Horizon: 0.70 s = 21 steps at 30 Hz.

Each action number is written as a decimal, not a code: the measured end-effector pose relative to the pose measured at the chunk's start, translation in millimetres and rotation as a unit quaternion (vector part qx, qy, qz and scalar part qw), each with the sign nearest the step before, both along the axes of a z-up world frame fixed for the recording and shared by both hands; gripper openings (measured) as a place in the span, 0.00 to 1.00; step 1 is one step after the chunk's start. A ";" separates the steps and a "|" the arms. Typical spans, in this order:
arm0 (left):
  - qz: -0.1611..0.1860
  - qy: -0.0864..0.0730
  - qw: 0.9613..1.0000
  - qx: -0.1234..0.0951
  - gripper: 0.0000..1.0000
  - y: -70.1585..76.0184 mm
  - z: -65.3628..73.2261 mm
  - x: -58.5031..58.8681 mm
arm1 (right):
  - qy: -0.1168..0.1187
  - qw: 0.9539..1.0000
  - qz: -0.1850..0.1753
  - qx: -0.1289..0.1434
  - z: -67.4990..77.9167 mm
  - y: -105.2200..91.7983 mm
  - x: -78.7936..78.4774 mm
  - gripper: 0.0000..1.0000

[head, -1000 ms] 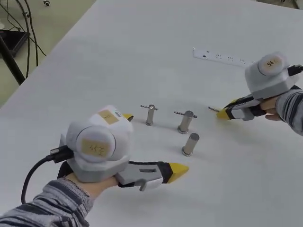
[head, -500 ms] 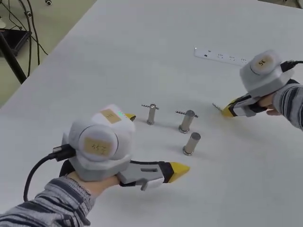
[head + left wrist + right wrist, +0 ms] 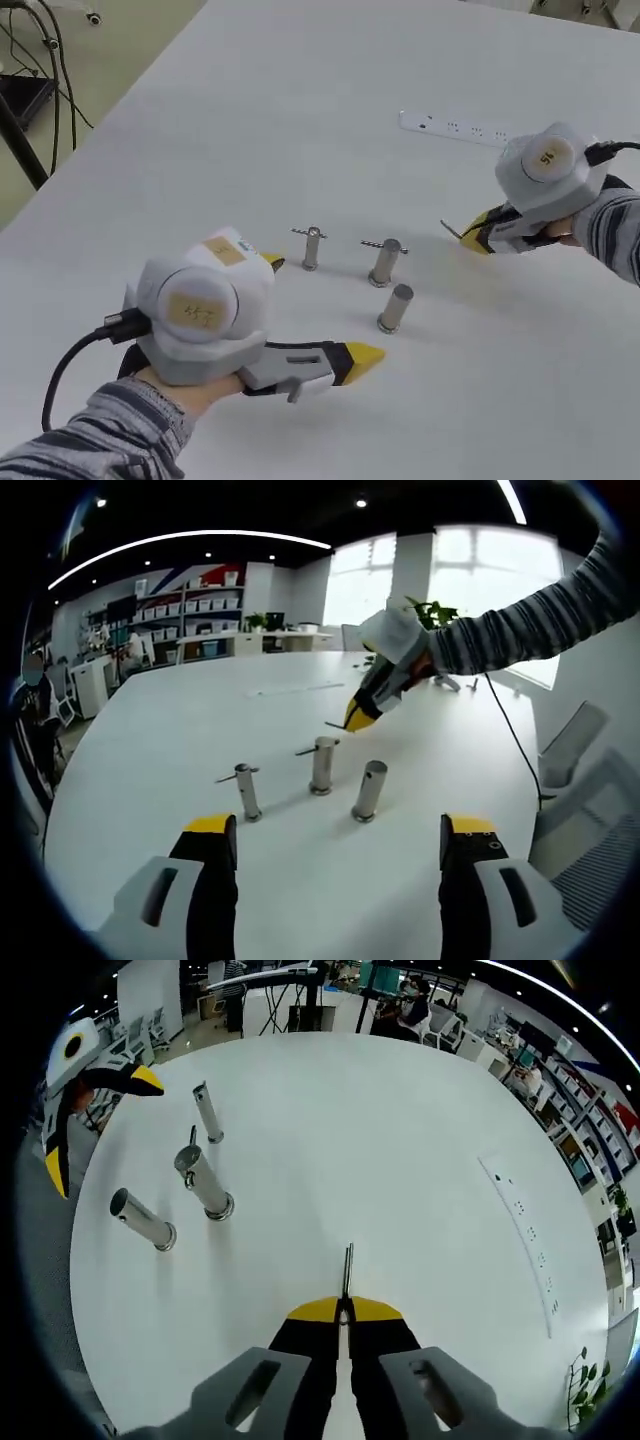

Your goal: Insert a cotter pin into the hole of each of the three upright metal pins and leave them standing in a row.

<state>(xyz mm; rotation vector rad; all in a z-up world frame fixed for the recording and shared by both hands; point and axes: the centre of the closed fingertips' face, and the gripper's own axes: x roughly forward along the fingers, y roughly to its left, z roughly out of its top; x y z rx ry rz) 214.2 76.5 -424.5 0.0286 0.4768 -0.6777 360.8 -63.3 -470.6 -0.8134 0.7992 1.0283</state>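
Jutting pin [image 3: 347,1268], seemingly in hand-held gripper [image 3: 343,1311]

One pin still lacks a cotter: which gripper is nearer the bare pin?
Left. The left gripper, jaws open, sits short of the bare pin; the right gripper, shut on a cotter pin, is farther beyond it.

Left gripper [image 3: 338,825]: pale grey body, black jaws, yellow tips; right gripper [image 3: 345,1310] same. Cotter pin [image 3: 347,1268] in right gripper dark grey. Pins [image 3: 384,262] between grippers silver-grey. Table [image 3: 250,120] white. Sleeve [image 3: 120,442] grey, dark stripes.
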 end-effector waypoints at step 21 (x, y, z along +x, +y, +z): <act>-0.022 -0.003 0.999 -0.028 0.56 -14.6 17.6 -6.0 | -0.085 0.988 0.131 0.002 49.3 25.5 -77.8 0.00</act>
